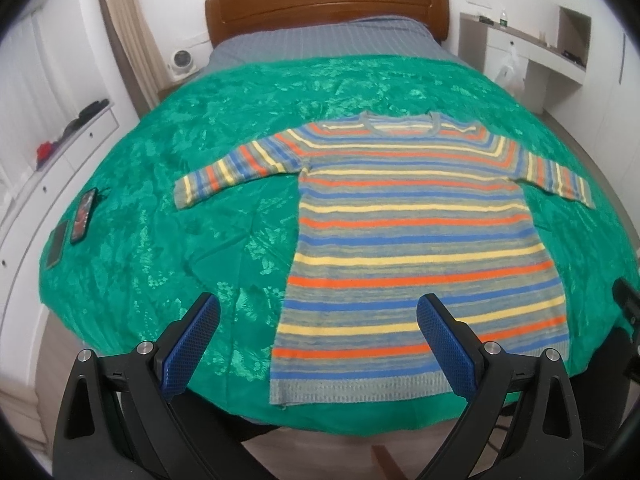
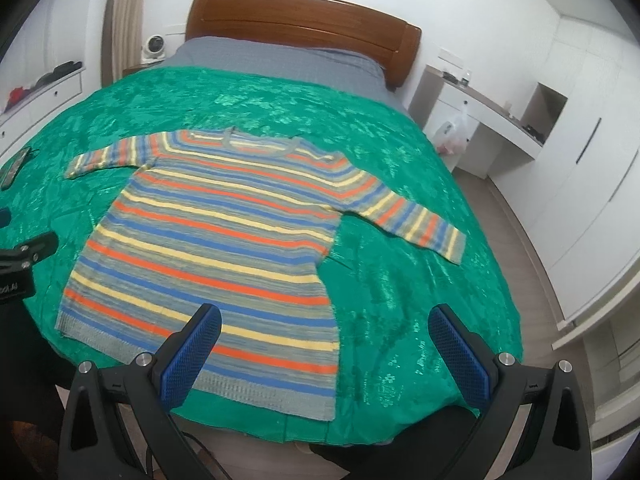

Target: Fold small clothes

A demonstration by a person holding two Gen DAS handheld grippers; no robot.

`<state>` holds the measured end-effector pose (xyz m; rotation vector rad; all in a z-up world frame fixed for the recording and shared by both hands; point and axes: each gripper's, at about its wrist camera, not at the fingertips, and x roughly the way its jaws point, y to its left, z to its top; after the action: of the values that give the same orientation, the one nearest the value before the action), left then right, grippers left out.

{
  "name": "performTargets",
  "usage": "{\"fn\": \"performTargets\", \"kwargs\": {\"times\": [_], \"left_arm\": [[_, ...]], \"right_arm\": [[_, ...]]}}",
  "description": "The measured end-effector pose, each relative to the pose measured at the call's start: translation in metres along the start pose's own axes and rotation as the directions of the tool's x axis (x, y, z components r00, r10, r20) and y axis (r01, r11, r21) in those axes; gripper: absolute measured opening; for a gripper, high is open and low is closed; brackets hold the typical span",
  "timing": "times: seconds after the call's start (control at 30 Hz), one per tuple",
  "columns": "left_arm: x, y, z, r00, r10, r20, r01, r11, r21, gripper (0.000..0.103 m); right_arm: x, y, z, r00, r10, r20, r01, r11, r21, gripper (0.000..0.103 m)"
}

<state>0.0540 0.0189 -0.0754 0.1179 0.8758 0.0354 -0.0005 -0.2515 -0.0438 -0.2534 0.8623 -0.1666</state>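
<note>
A striped knit sweater (image 1: 416, 224) (image 2: 216, 232) in grey, blue, orange and yellow lies flat on a green bedcover (image 1: 192, 184) (image 2: 400, 280), neck toward the headboard and both sleeves spread sideways. My left gripper (image 1: 318, 308) hovers open above the hem's left corner, one blue-padded finger over the cover, the other over the sweater. My right gripper (image 2: 325, 318) hovers open above the hem's right corner in the same way. Neither holds anything. A dark part of the other gripper (image 2: 28, 264) shows at the left edge of the right wrist view.
Two phones (image 1: 82, 216) lie on the cover's left side. A wooden headboard (image 1: 324, 4) and grey sheet are at the far end. White drawers (image 1: 60, 152) stand left, a white desk (image 2: 492, 120) and wardrobe right, with a plastic bag (image 2: 452, 132) by the desk.
</note>
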Motion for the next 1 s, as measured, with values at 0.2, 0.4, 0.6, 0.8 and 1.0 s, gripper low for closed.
{"fn": "performTargets", "kwargs": {"times": [0.2, 0.4, 0.6, 0.8, 1.0], "left_arm": [[0.002, -0.001, -0.001, 1.0, 0.009, -0.003, -0.009, 1.0, 0.002, 0.1], [0.005, 0.001, -0.001, 1.0, 0.018, -0.008, -0.018, 1.0, 0.001, 0.1], [0.012, 0.009, -0.003, 0.998, 0.048, -0.027, -0.048, 0.999, -0.004, 0.1], [0.021, 0.011, -0.005, 0.996, 0.071, -0.058, -0.072, 0.997, -0.015, 0.1], [0.039, 0.004, -0.005, 0.989, 0.097, -0.115, -0.097, 0.995, 0.011, 0.1]], "right_arm": [[0.003, 0.009, -0.001, 1.0, 0.023, -0.011, -0.023, 1.0, -0.009, 0.102], [0.011, 0.003, -0.002, 0.99, 0.138, -0.005, -0.138, 0.989, 0.053, 0.102], [0.052, -0.108, 0.003, 0.852, 0.449, 0.271, -0.519, 0.793, 0.32, 0.102], [0.164, -0.265, 0.017, 0.942, 0.278, 0.188, -0.334, 0.735, 0.59, 0.099], [0.276, -0.335, -0.009, 0.914, 0.396, 0.09, -0.3, 0.508, 0.807, 0.076]]}}
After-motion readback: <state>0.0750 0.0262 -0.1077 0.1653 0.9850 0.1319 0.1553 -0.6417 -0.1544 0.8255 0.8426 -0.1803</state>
